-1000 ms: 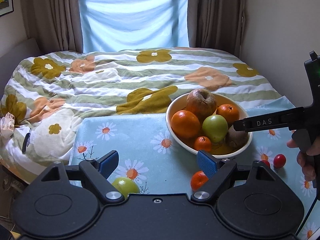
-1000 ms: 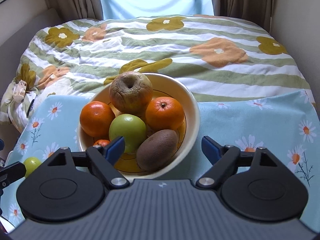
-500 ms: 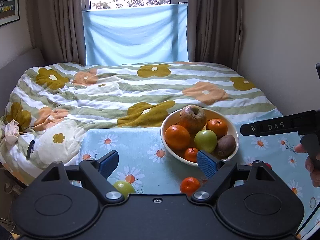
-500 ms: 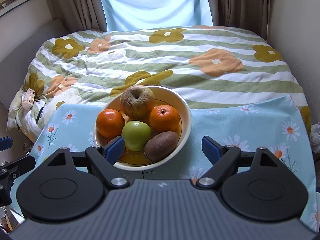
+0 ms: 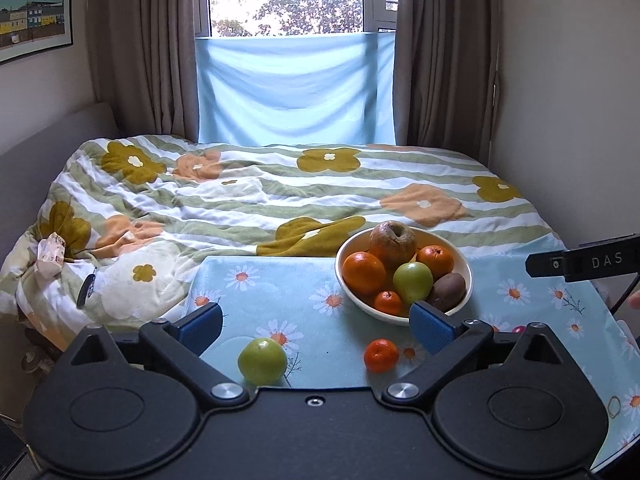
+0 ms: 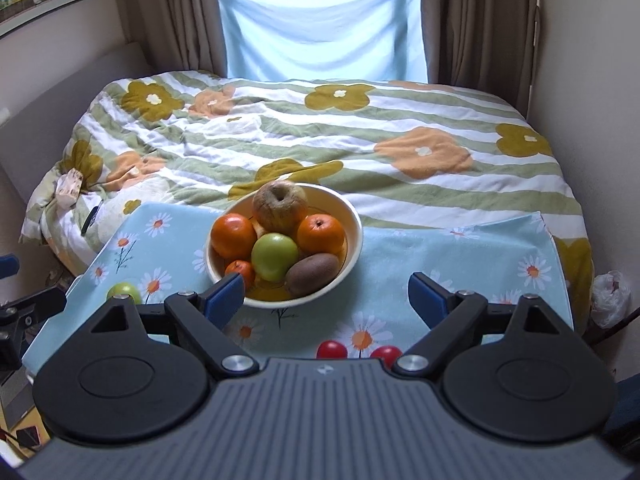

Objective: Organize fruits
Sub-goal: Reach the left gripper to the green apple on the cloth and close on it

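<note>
Fruit stands partly gathered. The cream round ceramic bowl [image 6: 354, 240] sits on the pale blue daisy-print cloth [image 6: 460, 256] and holds six pieces: a wrinkled brown apple [image 6: 280, 205], two large oranges, a green apple [image 6: 274, 255], a small mandarin [image 6: 239, 270] and a brown fuzzy kiwi [image 6: 312, 273].

Outstanding on the cloth, outside the bowl: a loose green apple [image 5: 262, 361] and a loose small mandarin [image 5: 381, 355], both just ahead of my left gripper [image 5: 316, 322]; two small red round fruits [image 6: 331, 349], just ahead of my right gripper [image 6: 326, 294]. I count four pieces left; more may be hidden behind the gripper bodies.

My left jaws have just been opening and stand wide, with nothing pressed between the blue pads; the loose apple and mandarin lie below the gap, untouched. My right jaws have likewise just been opening, wide and empty.

Judgement: well past the midpoint, not finished. The loose apple may roll if nudged.
</note>
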`<state>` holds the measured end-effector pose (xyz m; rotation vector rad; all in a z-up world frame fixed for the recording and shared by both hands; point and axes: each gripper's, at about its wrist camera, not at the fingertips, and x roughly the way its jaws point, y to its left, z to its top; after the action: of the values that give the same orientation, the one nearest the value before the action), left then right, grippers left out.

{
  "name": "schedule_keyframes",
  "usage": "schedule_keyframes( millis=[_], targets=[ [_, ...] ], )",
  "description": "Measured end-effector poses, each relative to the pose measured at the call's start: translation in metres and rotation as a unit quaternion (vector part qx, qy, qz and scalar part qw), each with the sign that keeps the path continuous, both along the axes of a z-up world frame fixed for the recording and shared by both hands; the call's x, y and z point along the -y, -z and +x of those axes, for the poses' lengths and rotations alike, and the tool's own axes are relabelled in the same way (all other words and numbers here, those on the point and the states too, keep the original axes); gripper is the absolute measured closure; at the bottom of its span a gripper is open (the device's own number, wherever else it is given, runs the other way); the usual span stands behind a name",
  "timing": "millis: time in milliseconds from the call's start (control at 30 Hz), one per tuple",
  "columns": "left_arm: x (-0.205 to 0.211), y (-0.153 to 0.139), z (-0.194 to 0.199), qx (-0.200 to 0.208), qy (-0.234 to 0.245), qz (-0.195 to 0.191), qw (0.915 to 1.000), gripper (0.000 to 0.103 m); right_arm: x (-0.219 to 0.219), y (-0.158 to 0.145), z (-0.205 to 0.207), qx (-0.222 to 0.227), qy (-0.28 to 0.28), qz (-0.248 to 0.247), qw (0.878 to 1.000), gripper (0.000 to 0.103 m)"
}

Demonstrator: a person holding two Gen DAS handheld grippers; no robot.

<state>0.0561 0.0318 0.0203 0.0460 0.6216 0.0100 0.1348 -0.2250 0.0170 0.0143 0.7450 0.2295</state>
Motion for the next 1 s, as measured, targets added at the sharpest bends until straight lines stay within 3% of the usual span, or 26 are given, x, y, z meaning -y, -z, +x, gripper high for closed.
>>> schedule_keyframes(
  millis=[367, 733, 1000],
  targets=[
    [-0.028, 0.02, -0.005, -0.018, 0.02, 0.014, 0.9995, 0.002, -0.029, 0.018, -0.035, 0.002, 0.0, 0.018, 1.0, 0.0],
    [-0.059, 0.052, 0.026, -0.05, 0.086, 0.053, 0.9936, 0.002, -0.077, 0.049, -0.024, -0.032, 0.047, 0.042, 0.997, 0.0],
    [-0.073, 0.082, 0.054, -0.076, 0.135, 0.077, 0.9849, 0.008, -0.107, 0.07, -0.005, -0.053, 0.075, 0.041, 0.995, 0.0]
  ],
)
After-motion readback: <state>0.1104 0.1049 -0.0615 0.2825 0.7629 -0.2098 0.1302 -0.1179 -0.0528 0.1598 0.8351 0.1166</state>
